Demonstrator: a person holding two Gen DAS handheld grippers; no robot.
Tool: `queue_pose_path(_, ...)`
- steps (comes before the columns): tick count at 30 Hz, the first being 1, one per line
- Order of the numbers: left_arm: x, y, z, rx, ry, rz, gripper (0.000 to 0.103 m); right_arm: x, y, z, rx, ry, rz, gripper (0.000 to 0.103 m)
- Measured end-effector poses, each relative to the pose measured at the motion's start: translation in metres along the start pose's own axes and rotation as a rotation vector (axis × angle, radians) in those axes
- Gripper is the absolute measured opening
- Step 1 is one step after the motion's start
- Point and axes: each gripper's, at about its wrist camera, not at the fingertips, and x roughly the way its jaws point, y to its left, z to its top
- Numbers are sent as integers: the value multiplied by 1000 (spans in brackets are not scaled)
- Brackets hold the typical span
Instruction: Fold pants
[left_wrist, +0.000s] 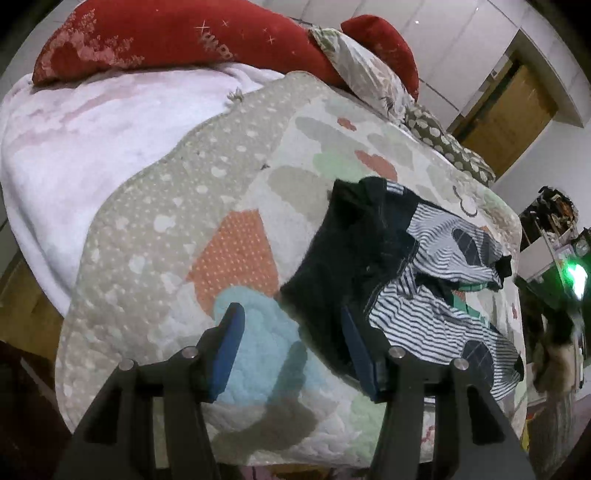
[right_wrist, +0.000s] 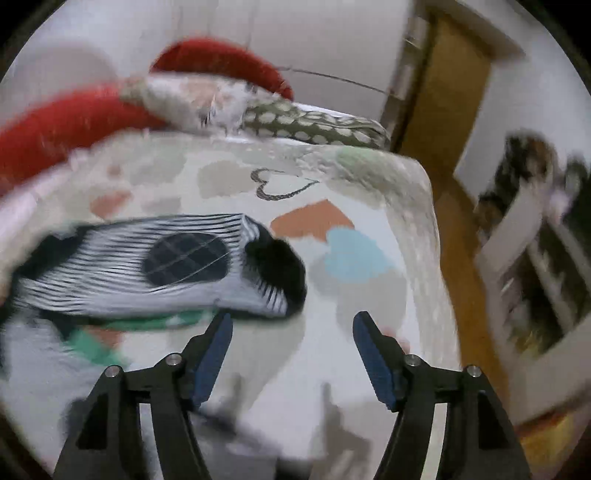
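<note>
Small striped pants (left_wrist: 436, 295) with dark knee patches and a dark waist part lie crumpled on a patterned quilt (left_wrist: 236, 251). My left gripper (left_wrist: 291, 325) is open above the quilt, its right finger at the dark edge of the pants. In the right wrist view one striped leg (right_wrist: 155, 266) with a dark cuff lies flat on the quilt (right_wrist: 354, 295). My right gripper (right_wrist: 291, 332) is open and empty, just right of and below the cuff. The right view is blurred.
Red pillows (left_wrist: 192, 40) and patterned pillows (right_wrist: 314, 122) lie at the bed's head. A white blanket (left_wrist: 74, 147) covers the left side. The bed's right edge (right_wrist: 432, 240) drops to a wooden floor. A white shelf unit (right_wrist: 535, 251) stands at the right.
</note>
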Motion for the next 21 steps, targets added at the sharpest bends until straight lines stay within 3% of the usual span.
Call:
queue_pose_path(4, 1, -2, -2, 21, 10, 14, 54, 69, 7, 25, -57, 110, -43, 69)
queue_pose_path(5, 2, -2, -2, 22, 13, 13, 54, 77, 3, 29, -27, 125, -16, 59)
queue_pose_path(6, 2, -2, -2, 21, 14, 13, 54, 81, -4, 31, 24, 141, 35, 16)
queue_pose_path(7, 4, -2, 0, 19, 14, 11, 54, 85, -11, 31, 79, 159, 84, 11)
queue_pose_path(8, 5, -3, 0, 17, 15, 8, 54, 83, -27, 30, 196, 165, 171, 11)
queue_pose_path(14, 16, -17, -2, 36, 46, -38, 54, 58, -93, 0, 597, 148, 373, 10)
queue_pose_path(21, 12, -19, -6, 43, 58, -47, 54, 52, -143, -36, 925, 192, 591, 11)
